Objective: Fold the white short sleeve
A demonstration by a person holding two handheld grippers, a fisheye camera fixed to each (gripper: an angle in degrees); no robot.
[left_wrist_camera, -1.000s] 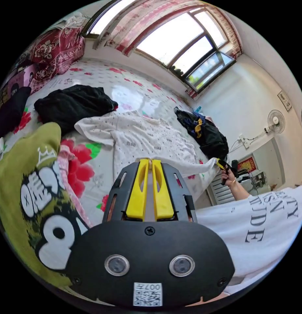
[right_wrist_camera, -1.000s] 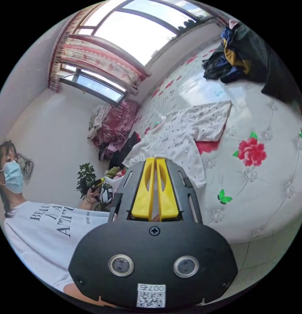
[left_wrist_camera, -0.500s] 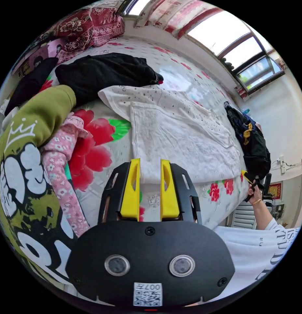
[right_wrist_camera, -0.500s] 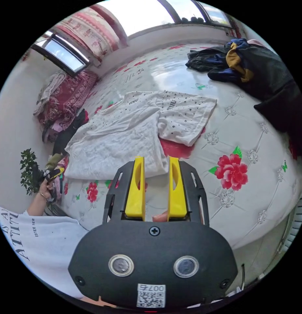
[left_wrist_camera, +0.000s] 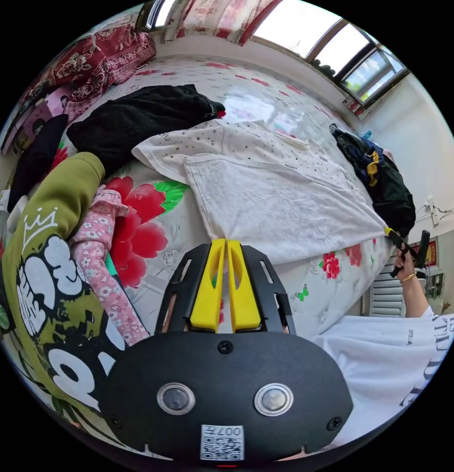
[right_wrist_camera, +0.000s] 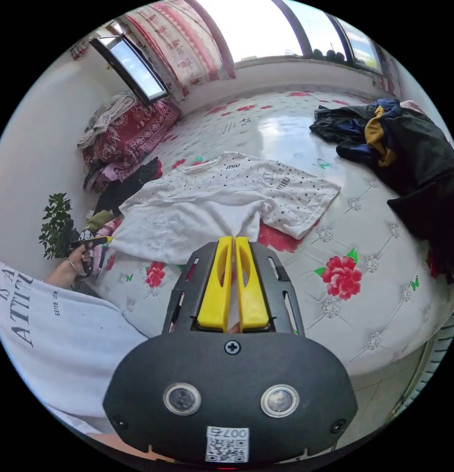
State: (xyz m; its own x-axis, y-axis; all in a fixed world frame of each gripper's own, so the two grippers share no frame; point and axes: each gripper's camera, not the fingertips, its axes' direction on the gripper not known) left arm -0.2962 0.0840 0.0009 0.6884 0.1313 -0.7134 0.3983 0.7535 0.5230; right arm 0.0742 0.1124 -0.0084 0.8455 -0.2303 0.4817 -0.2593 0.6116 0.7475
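A white short-sleeve shirt [left_wrist_camera: 266, 196] lies spread on a flowered bed [right_wrist_camera: 364, 236], its lower half folded up over the chest. The left gripper [left_wrist_camera: 226, 242] pinches one corner of the shirt's near edge with its yellow jaws closed, and the right gripper [right_wrist_camera: 234, 239] clamps the other corner likewise. A black garment [left_wrist_camera: 133, 118] lies just beyond the shirt.
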